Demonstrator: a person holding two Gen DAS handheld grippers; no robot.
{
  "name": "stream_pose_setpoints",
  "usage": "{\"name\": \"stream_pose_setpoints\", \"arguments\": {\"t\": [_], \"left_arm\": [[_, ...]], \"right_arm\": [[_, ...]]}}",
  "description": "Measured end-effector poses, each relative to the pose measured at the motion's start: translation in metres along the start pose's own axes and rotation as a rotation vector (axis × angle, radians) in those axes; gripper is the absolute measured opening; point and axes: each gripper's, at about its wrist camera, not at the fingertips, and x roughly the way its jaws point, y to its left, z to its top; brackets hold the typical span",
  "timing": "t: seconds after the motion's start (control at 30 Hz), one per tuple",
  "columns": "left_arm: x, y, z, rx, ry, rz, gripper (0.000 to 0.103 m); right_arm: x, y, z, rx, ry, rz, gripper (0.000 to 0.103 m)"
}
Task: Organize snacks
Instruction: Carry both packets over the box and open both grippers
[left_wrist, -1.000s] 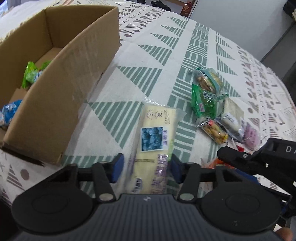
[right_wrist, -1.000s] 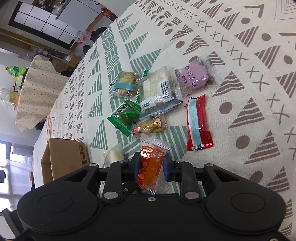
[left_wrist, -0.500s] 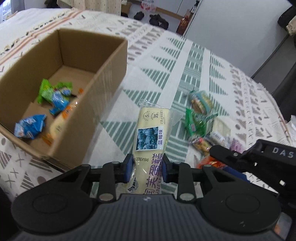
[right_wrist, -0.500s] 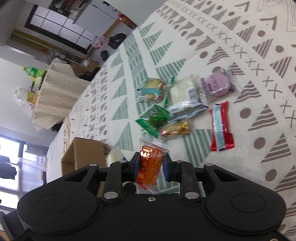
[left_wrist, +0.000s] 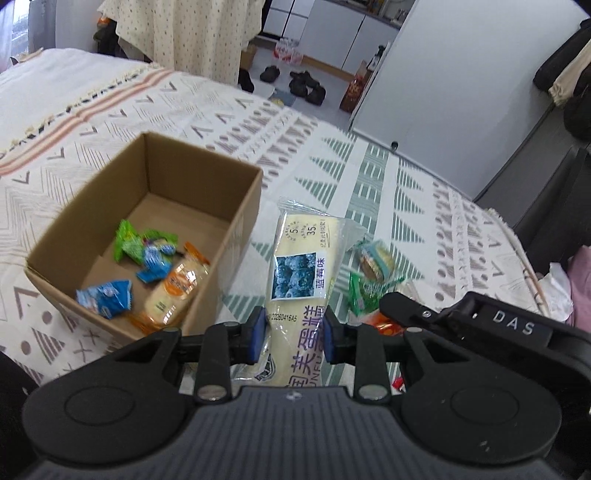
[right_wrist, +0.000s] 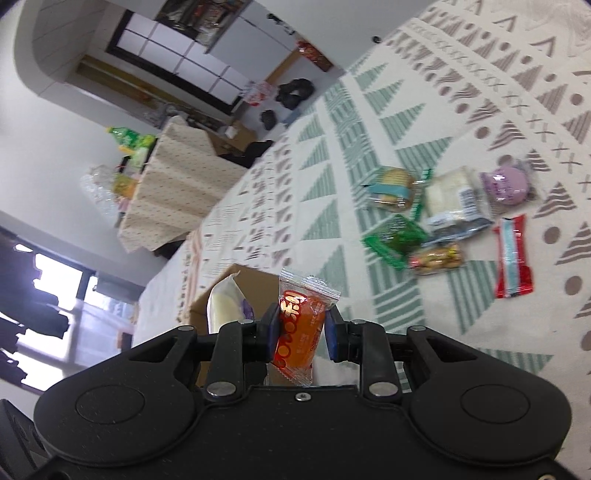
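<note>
The cardboard box (left_wrist: 155, 229) sits on the table (left_wrist: 332, 173), ahead and to the left of the left gripper (left_wrist: 293, 334). Several snack packets (left_wrist: 162, 273) lie inside it. A long cake packet (left_wrist: 301, 284) sticks forward from between that gripper's fingers, just right of the box. Ahead and to the right of the right gripper (right_wrist: 303, 328), which grips a small packet (right_wrist: 301, 325), loose snacks (right_wrist: 436, 218) lie clustered on the table, well apart from the box.

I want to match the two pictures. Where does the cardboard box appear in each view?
Left wrist view: the cardboard box stands open at centre-left, snacks inside, left of the pale cake packet held in the left claw.
Right wrist view: only part of it shows, low centre, behind the orange packet.
Shared landmark: the green snack packet.
</note>
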Motion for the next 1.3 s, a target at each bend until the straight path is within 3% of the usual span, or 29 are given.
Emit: {"name": "stream_pose_setpoints", "arguments": {"t": [0.53,1.3], "left_arm": [[-0.034,0.043,0.024,-0.068,-0.064,-0.008,0.03],[-0.013,0.141,0.054,-0.161,-0.027,0.007,0.03]], "right_arm": [[0.003,0.05,-0.015,-0.101,-0.023,0.13,0.025],[0.063,0.094,-0.065,-0.226,0.09,0.079,0.026]]}}
